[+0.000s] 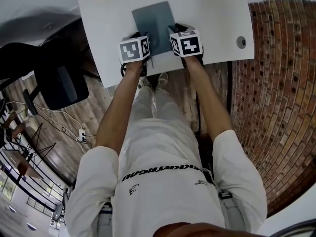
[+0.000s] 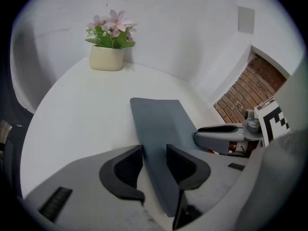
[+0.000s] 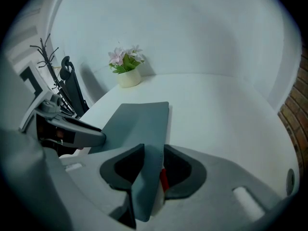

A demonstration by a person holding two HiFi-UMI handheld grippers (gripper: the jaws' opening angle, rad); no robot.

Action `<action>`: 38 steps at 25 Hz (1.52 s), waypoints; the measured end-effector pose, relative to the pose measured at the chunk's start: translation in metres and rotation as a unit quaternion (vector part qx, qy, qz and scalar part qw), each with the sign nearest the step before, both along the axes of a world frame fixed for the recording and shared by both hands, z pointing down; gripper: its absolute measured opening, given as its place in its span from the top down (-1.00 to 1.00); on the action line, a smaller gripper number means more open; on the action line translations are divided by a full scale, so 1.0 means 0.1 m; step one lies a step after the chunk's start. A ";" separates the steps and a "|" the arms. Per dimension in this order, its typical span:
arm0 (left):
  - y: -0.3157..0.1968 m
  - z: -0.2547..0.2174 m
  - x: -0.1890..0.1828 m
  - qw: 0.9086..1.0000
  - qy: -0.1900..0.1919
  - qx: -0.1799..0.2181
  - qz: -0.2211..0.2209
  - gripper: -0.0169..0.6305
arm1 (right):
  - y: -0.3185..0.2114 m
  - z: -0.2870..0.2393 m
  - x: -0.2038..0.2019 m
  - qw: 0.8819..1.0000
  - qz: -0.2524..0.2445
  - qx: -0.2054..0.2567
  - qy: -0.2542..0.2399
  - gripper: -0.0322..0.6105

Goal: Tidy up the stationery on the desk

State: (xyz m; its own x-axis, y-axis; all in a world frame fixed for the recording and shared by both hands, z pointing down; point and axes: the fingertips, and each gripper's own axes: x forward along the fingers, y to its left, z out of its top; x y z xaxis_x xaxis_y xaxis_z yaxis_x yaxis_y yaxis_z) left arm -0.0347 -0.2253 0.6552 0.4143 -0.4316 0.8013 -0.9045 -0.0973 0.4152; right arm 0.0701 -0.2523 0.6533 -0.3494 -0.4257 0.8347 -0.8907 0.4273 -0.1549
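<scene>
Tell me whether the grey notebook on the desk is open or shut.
Shut. The notebook shows only its plain grey cover from above, no spread pages; a thin white edge peeks under it at the right claw.

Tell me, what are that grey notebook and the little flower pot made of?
The notebook has a matte grey-blue cover, smooth with no shine, probably card or soft plastic. The flower pot looks like cream ceramic with a dull finish, though plastic is possible.
</scene>
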 end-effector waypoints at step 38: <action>0.25 -1.43 0.03 0.968 -0.014 0.248 -0.024 0.96 | 0.47 -0.77 0.53 0.996 -0.062 0.068 -0.009 0.45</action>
